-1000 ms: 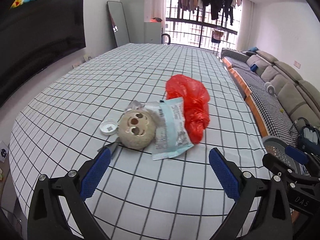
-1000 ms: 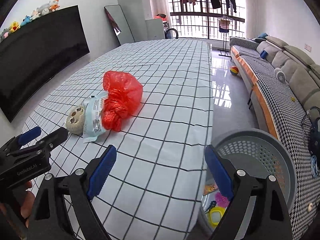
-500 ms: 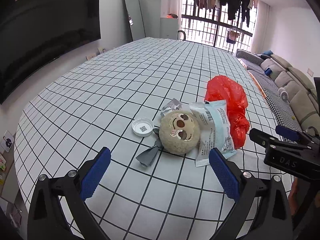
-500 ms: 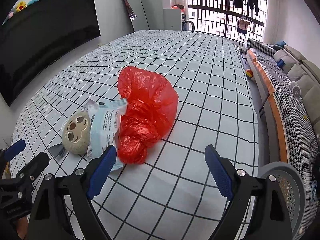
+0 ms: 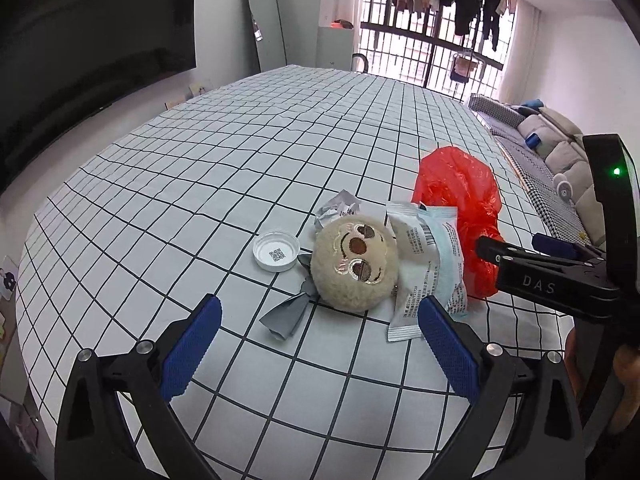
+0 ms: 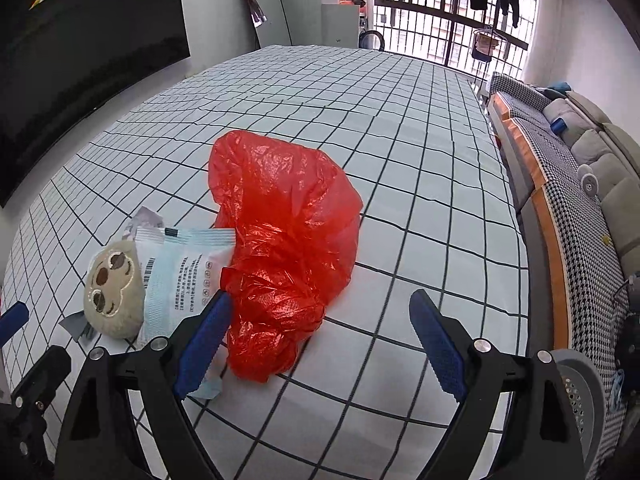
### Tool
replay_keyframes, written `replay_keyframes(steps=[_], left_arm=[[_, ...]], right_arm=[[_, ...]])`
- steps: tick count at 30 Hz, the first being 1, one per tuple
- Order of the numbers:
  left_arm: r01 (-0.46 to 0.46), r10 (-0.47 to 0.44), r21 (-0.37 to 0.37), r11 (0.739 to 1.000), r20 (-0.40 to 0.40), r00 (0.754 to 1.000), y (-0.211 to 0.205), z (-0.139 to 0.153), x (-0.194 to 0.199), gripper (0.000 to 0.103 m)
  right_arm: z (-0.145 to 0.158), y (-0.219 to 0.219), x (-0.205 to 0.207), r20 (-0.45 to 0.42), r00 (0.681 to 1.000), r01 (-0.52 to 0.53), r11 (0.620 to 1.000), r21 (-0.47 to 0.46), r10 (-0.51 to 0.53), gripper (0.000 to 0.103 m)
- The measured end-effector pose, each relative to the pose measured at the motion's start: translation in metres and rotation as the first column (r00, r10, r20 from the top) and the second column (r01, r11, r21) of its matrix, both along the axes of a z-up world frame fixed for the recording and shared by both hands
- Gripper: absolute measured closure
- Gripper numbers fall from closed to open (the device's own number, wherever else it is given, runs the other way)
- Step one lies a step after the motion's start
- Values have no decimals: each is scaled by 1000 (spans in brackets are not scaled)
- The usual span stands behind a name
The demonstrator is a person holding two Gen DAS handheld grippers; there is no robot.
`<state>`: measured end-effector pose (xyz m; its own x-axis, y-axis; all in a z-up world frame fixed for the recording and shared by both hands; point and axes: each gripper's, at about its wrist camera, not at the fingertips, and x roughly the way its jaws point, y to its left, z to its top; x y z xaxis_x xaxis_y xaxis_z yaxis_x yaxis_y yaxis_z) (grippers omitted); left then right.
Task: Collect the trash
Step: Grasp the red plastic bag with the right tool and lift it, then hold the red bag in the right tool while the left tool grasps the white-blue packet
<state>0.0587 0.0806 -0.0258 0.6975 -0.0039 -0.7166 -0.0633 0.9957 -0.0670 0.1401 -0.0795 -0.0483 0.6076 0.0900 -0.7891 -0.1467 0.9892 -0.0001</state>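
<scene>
A pile of trash lies on the checked tablecloth (image 5: 200, 184): a crumpled red plastic bag (image 6: 288, 232) (image 5: 460, 192), a white and pale-blue snack wrapper (image 5: 428, 264) (image 6: 180, 272), a white bottle cap (image 5: 276, 250), a grey foil scrap (image 5: 286, 316) and a crumpled silver wrapper (image 5: 338, 212). A round beige plush face (image 5: 354, 266) (image 6: 114, 294) lies among them. My left gripper (image 5: 318, 348) is open, just short of the plush and foil scrap. My right gripper (image 6: 320, 344) is open, its left finger beside the red bag's near end.
A grey perforated waste basket (image 6: 580, 392) stands on the floor off the table's right edge. A sofa (image 6: 592, 168) runs along the right wall. A large dark TV (image 5: 80, 60) hangs on the left wall. The right gripper shows in the left wrist view (image 5: 560, 272).
Both grippers have moved forward and closer to the trash pile. The right gripper swung left from over the basket to the red bag. Both stayed open.
</scene>
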Motion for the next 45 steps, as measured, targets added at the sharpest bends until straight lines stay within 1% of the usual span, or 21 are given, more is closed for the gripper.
replay_keyframes(steps=[4, 7, 11, 18, 26, 27, 28, 29, 30, 31, 32, 33, 34, 39, 45], left_arm=[[4, -4, -5, 1000, -1, 1000, -1, -1, 3, 6], [7, -7, -10, 1000, -5, 1000, 0, -2, 5, 6], [13, -13, -12, 1000, -5, 1000, -2, -1, 4, 6], [16, -17, -13, 1000, -6, 1000, -3, -1, 3, 6], [13, -13, -18, 1000, -9, 1000, -2, -2, 4, 6], [15, -15, -18, 1000, -11, 1000, -2, -3, 4, 6], [16, -16, -18, 1000, -12, 1000, -3, -3, 4, 6], [17, -17, -18, 1000, -13, 1000, -3, -3, 4, 6], [19, -19, -18, 1000, -13, 1000, -4, -3, 4, 6], [20, -21, -18, 1000, -14, 1000, -4, -3, 4, 6], [21, -22, -17, 1000, -15, 1000, -5, -3, 4, 6], [23, -23, -17, 1000, -15, 1000, -5, -3, 4, 6], [24, -25, -16, 1000, -15, 1000, -6, -4, 3, 6], [38, -38, -16, 999, -23, 999, -11, -4, 2, 6], [63, -64, -24, 998, -35, 997, -22, -5, 3, 6]], right_arm=[[0, -17, 0, -1, 999, 44, 999, -14, -44, 17], [5, -24, -3, 11, 999, 41, 999, -15, -41, 17], [11, -20, -4, 30, 1000, 10, 1000, -22, -9, 17], [5, 1, 14, -1, 1000, -26, 999, -23, 26, 17], [-8, -2, 27, -34, 999, -23, 1000, -2, 23, 18], [-9, -2, 27, -36, 999, -24, 1000, 0, 24, 24], [-9, -3, 27, -42, 999, -26, 1000, 3, 26, 33], [-10, -4, 28, -52, 998, -28, 1000, 7, 29, 37], [-11, -6, 28, -63, 998, -30, 999, 12, 31, 46], [-11, -8, 28, -70, 997, -31, 999, 19, 32, 50], [-11, -8, 28, -68, 997, -29, 999, 25, 31, 51], [-10, -10, 26, -64, 998, -26, 999, 31, 28, 54], [-8, -11, 25, -61, 998, -24, 999, 37, 26, 58], [2, -22, 12, -44, 999, 9, 998, 64, -6, 62], [15, -43, -22, -1, 998, 62, 994, 91, -63, 63]])
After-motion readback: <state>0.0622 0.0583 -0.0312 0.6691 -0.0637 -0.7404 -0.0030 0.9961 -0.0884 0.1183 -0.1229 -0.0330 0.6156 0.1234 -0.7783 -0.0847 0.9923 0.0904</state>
